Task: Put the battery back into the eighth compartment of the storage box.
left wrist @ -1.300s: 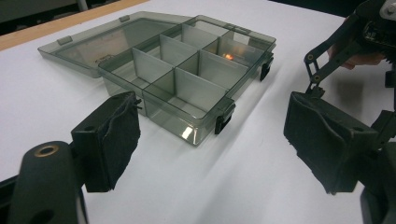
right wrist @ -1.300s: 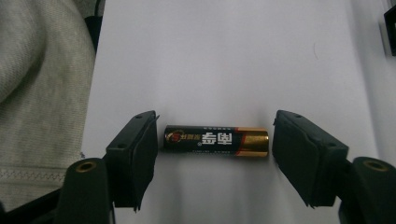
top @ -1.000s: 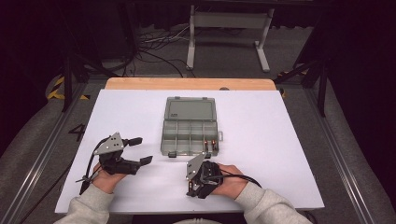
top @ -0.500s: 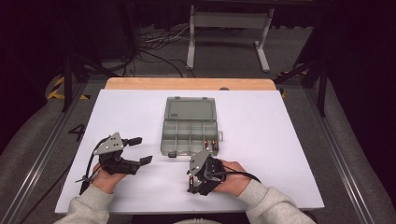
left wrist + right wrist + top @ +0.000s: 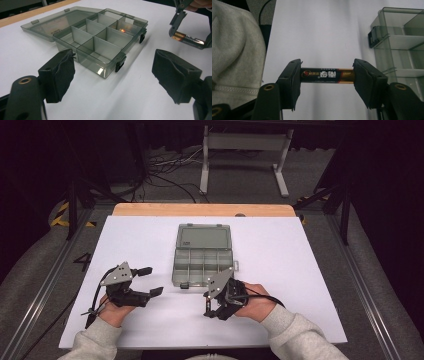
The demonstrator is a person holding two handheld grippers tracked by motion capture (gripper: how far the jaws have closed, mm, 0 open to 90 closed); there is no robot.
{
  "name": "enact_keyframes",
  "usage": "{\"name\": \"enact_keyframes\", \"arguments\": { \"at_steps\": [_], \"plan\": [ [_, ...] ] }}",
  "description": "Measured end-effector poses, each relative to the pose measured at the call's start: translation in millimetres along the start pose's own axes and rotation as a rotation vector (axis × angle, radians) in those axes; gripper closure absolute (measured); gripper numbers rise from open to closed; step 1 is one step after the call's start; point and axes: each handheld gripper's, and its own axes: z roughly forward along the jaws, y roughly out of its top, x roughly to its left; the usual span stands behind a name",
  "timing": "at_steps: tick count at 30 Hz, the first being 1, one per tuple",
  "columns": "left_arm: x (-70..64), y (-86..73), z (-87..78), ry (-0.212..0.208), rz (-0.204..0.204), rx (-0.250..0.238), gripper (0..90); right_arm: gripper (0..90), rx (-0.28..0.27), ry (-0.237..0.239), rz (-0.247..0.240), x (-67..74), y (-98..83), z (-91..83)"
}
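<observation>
L claw open, R claw clamped.

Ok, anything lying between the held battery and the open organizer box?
No. In the right gripper view, bare white table separates the battery, clamped end to end in the right tool, from the organizer box.

Upside-down Chinese brand lettering, seemingly "南孚", on the battery; floor numeral "4"

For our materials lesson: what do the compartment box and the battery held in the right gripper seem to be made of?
Compartment box: probably hard, smoky translucent plastic; the dividers show through its glossy walls.
Battery: likely a metal cell in a glossy printed wrap, black with a gold band that catches the light. It is clamped end to end in the right gripper.
</observation>
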Motion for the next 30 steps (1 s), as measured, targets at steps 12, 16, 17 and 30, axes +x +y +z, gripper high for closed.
{"name": "enact_keyframes", "arguments": {
  "at_steps": [12,16,17,30],
  "plan": [
    [0.1,-0.1,0.2,0.0,-0.001,0.001,18.8,41.4,-0.034,-0.03,-0.012,-12.2,7.1,-22.3],
    [0.2,-0.1,0.0,0.001,-0.001,0.001,18.8,41.4,-0.04,-0.039,-0.014,-15.0,9.1,-27.0],
    [0.2,-0.1,0.1,0.001,-0.001,0.001,18.8,41.4,-0.041,-0.039,-0.014,-15.6,9.6,-28.3],
    [-0.4,-0.3,0.6,-0.005,-0.007,0.006,18.8,41.4,-0.04,-0.038,-0.007,-37.0,9.0,-40.6]
  ]
}}
